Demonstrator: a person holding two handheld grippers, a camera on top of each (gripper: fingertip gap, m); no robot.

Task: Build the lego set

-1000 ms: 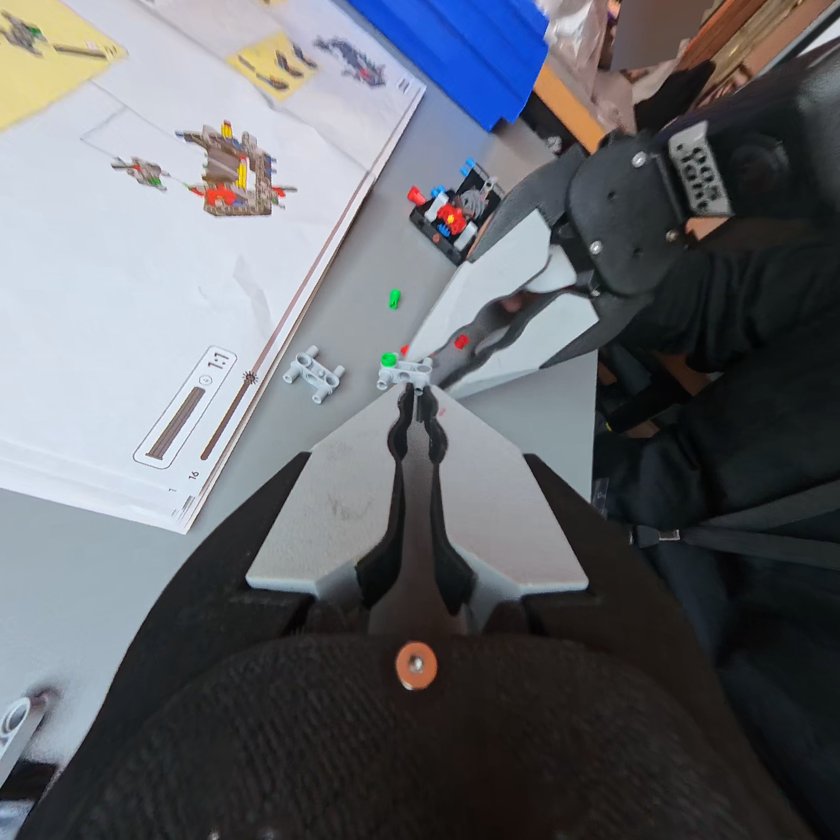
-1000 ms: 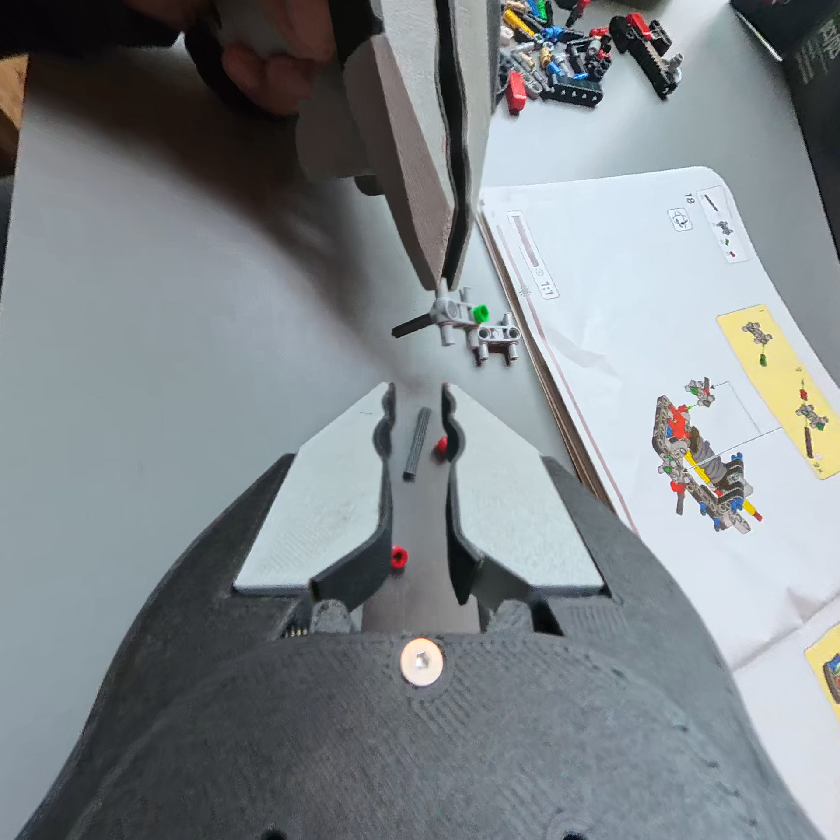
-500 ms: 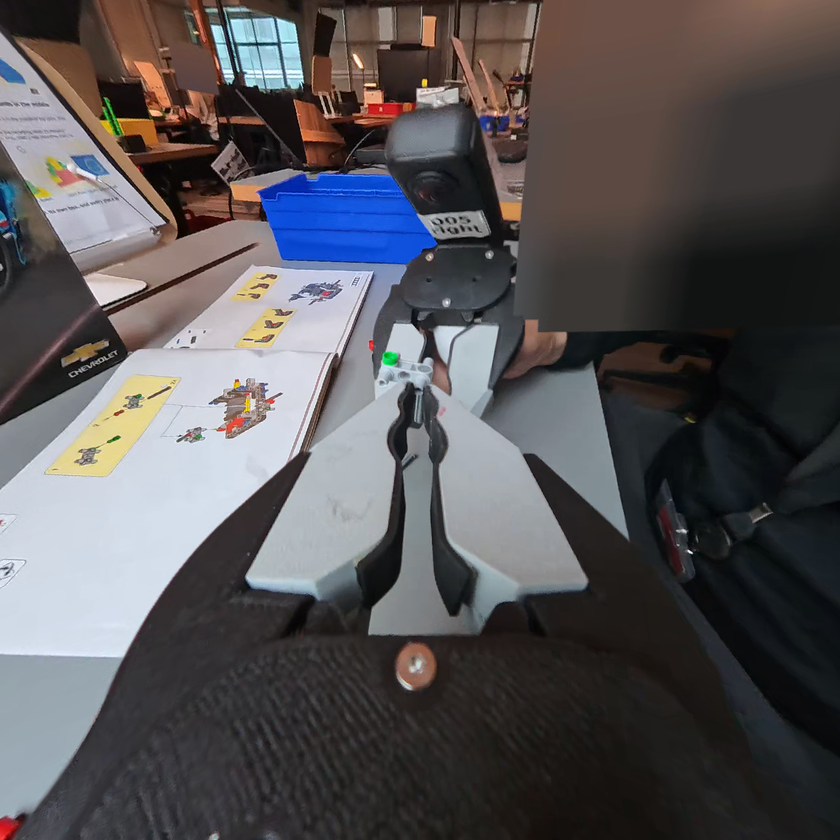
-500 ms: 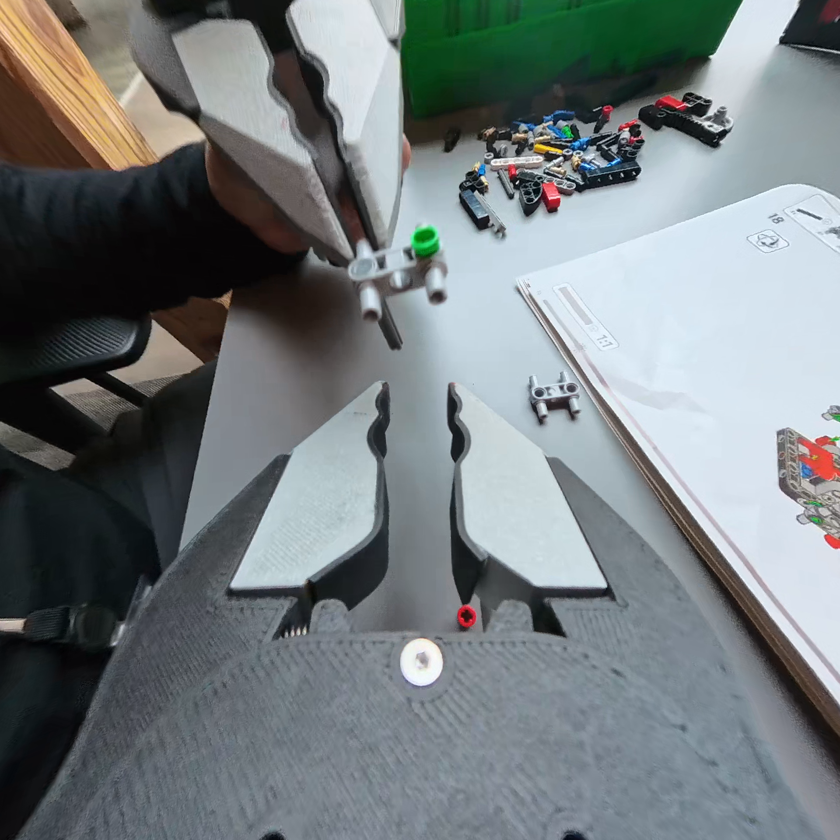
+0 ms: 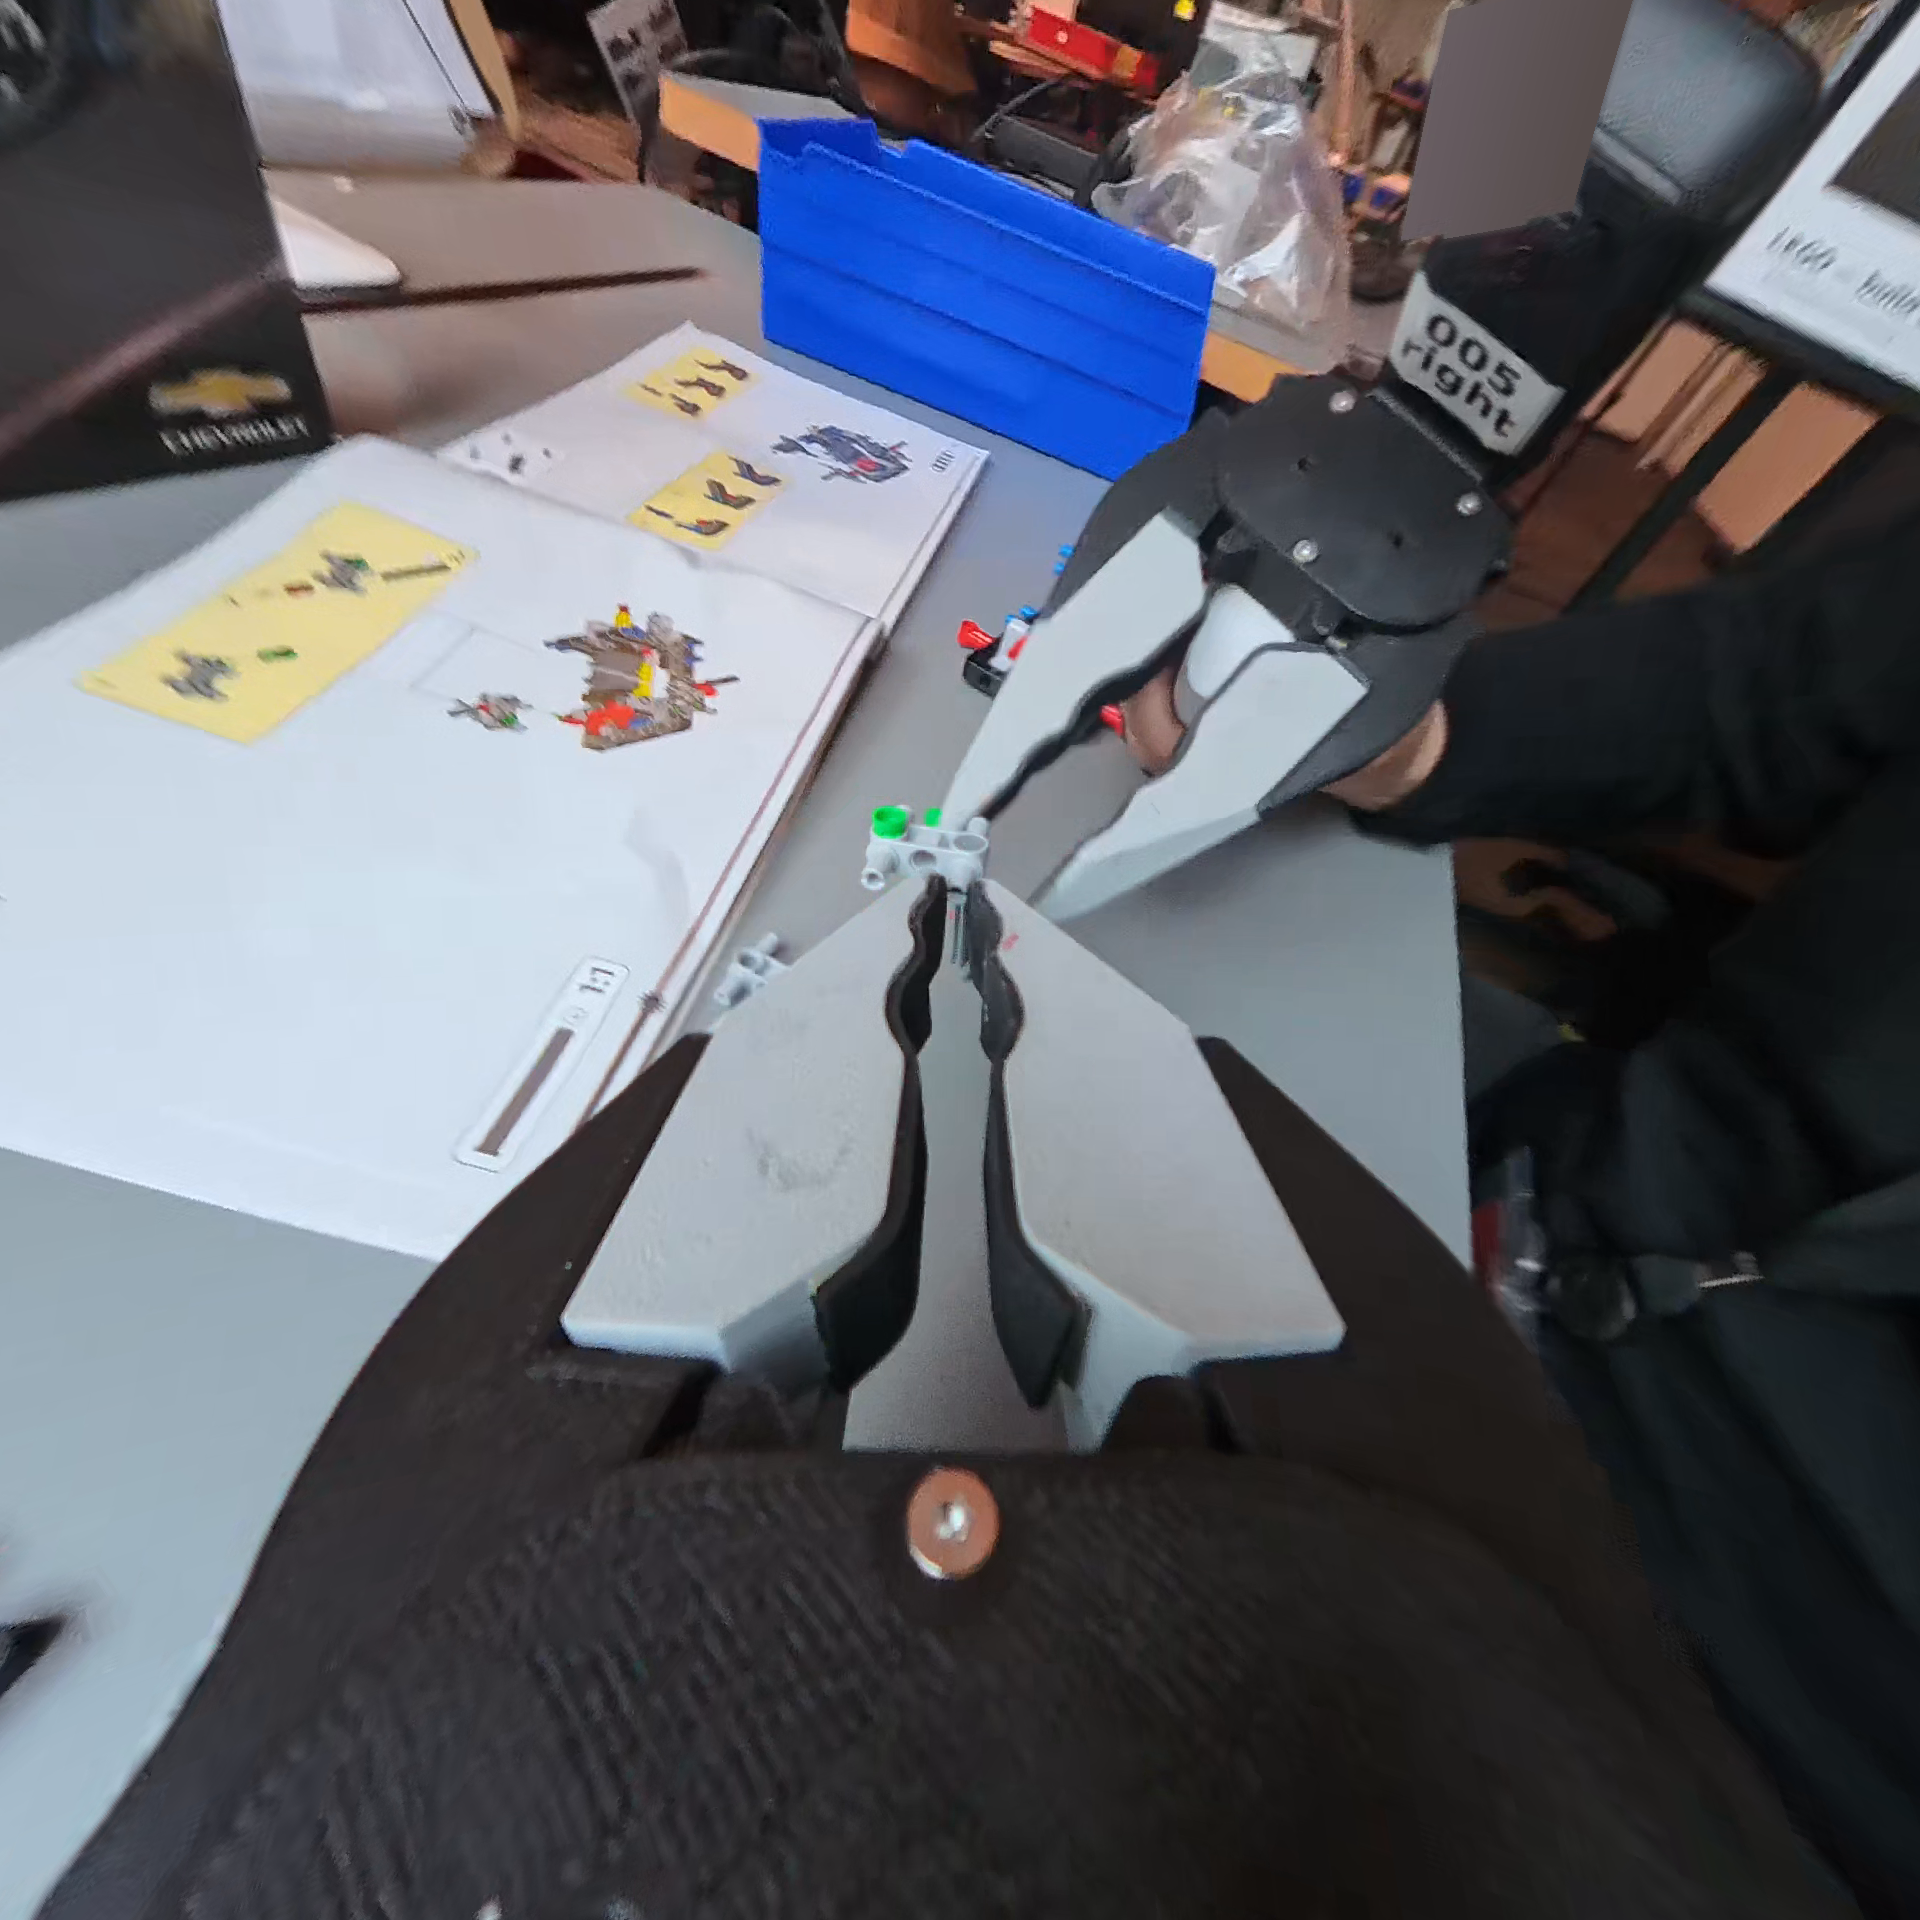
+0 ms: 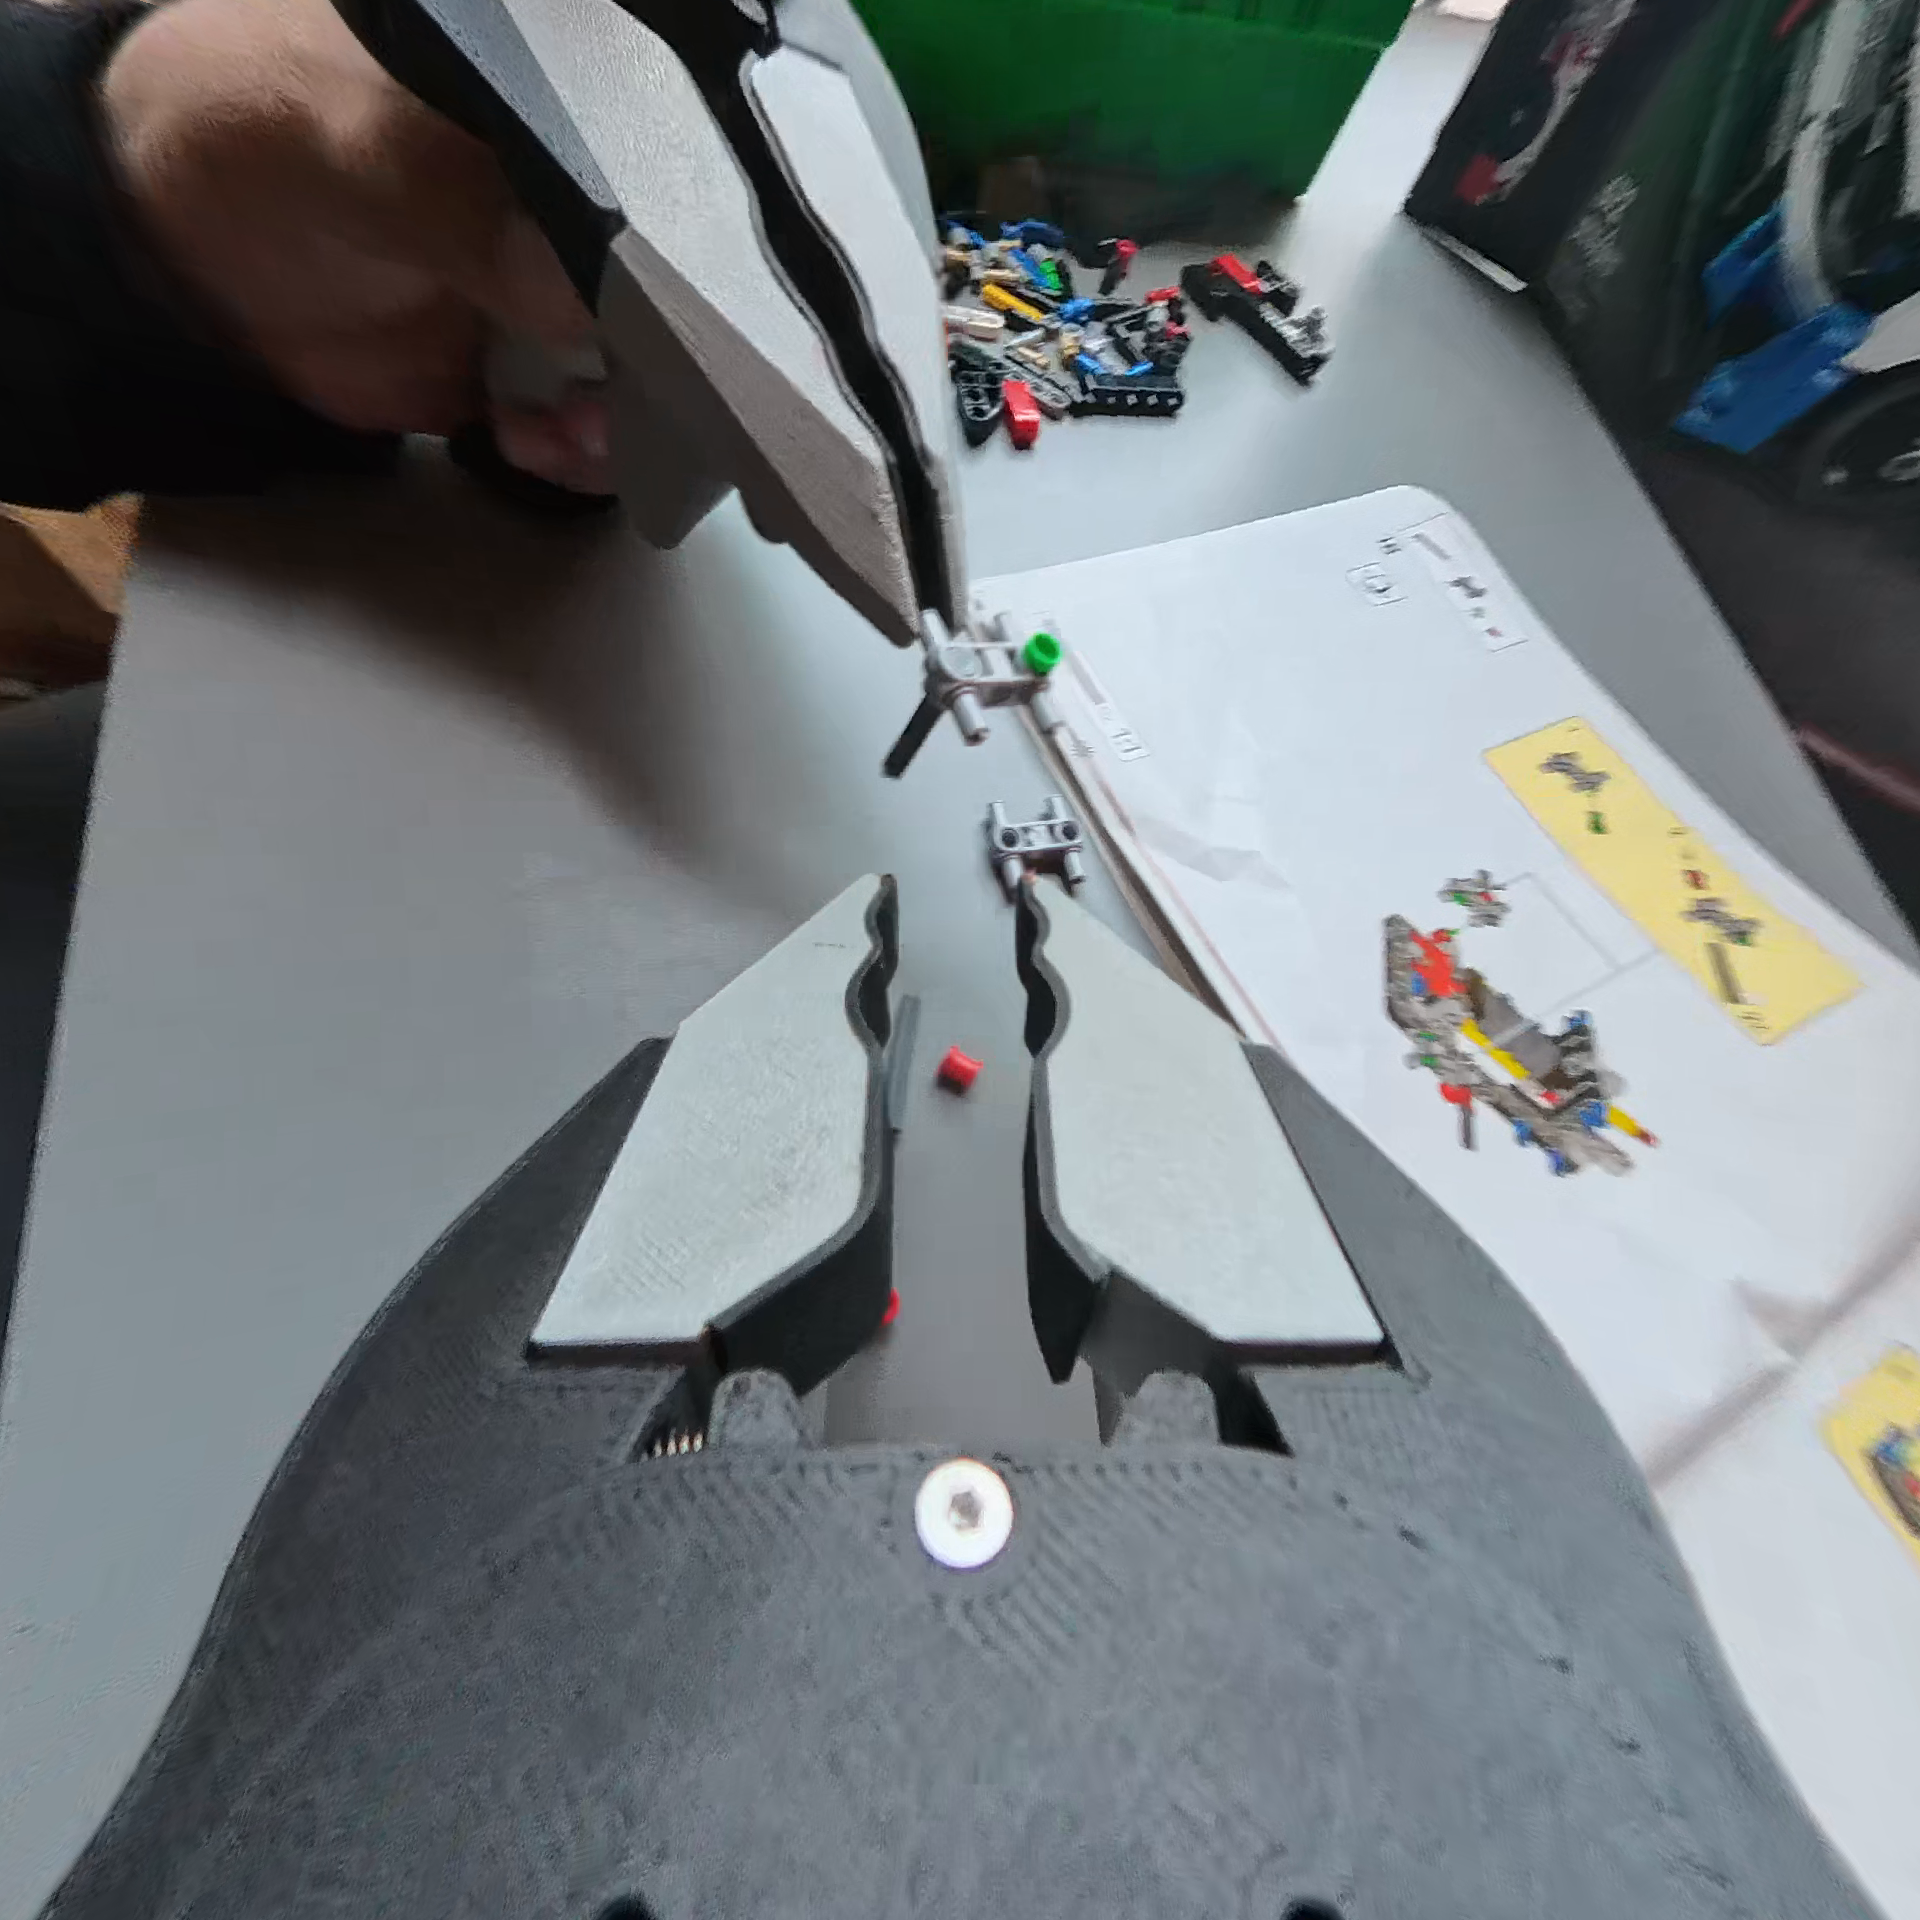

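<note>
My left gripper [image 5: 954,896] is shut on a small grey connector piece [image 5: 923,850] with a green pin [image 5: 886,821] and a dark axle, held above the grey table. It also shows in the right wrist view [image 6: 982,670], coming in from the top left. My right gripper [image 6: 951,904] is open and empty, low over the table. A red bush [image 6: 958,1068] and a dark grey axle [image 6: 902,1049] lie on the table between its fingers. A second grey connector [image 6: 1036,837] lies just beyond its right fingertip. The right gripper shows in the left wrist view [image 5: 1013,842] too.
The open instruction booklet [image 6: 1455,831] lies to the right of the pieces. A pile of loose parts [image 6: 1081,322] and a green bin [image 6: 1101,73] stand at the far side. A blue bin [image 5: 977,291] and a dark box [image 5: 135,260] stand beyond the booklet.
The left gripper has come back down towards the table with the connector piece. The right gripper has dropped low, so the red bush and dark axle sit between its open fingers again.
</note>
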